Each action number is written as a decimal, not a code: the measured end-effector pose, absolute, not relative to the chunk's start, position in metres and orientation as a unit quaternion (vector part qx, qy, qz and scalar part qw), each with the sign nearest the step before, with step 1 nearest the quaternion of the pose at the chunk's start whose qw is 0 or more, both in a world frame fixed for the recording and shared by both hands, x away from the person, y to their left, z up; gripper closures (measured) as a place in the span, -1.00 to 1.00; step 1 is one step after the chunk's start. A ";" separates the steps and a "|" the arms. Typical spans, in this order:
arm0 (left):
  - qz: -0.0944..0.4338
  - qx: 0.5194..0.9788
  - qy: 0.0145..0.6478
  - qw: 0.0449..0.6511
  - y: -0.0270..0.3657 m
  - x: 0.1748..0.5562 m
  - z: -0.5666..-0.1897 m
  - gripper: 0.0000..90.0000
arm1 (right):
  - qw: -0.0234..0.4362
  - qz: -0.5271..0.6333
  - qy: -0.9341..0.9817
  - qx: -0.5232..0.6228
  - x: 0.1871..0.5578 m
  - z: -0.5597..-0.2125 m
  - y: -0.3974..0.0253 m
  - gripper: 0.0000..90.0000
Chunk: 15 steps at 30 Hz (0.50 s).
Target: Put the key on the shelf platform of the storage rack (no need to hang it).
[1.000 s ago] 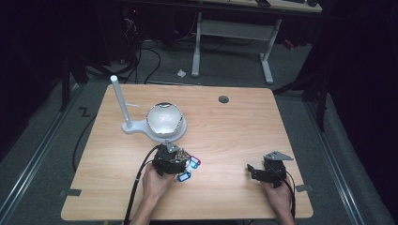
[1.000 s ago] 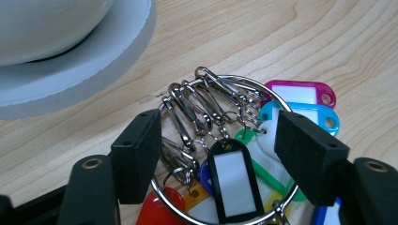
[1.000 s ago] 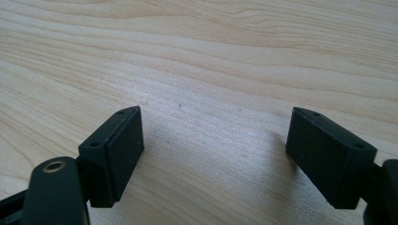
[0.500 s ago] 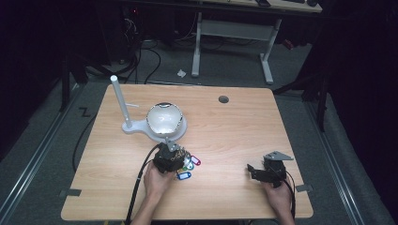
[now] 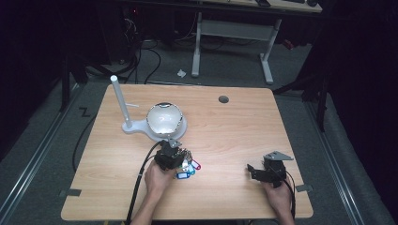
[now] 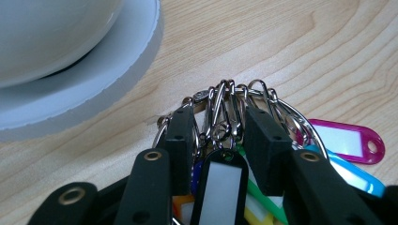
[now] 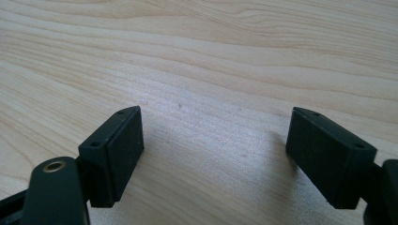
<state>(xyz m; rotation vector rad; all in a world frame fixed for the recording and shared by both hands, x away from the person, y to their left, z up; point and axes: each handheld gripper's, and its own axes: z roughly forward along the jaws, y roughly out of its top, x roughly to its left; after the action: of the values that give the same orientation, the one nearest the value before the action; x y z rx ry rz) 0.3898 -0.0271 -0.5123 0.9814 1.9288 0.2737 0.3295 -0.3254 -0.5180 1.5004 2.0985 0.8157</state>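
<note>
At the table's near centre: your left gripper (image 6: 219,136), forearm entering from the bottom edge, jaws pointed toward the white round-based stand with an upright post (image 5: 141,125). Jaws partly closed around a bunch of steel key rings with coloured plastic tags (image 6: 225,112), rings between the pads; whether they pinch cannot be told. Bunch lies on the light wooden table (image 5: 225,126), just beside the stand's base; magenta tag (image 6: 345,140) and blue tag (image 6: 349,171) fan to one side. Near right: your right gripper (image 7: 213,154), low over bare wood, jaws spread wide, holding nothing.
</note>
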 end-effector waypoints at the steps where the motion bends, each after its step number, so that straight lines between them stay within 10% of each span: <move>1: 0.111 0.403 0.781 0.464 -0.026 0.389 -0.512 0.47 | 0.216 0.294 0.757 0.542 0.329 -0.518 -0.325 -0.57; 15: 0.111 0.405 0.773 0.475 -0.018 0.385 -0.506 0.78 | 0.216 0.294 0.757 0.541 0.329 -0.518 -0.326 -0.57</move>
<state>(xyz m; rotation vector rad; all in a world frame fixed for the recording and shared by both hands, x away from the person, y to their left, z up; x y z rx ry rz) 0.3850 -0.0179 -0.5057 0.9912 1.8891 0.2717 0.3295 -0.3255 -0.5180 1.4999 2.0992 0.8151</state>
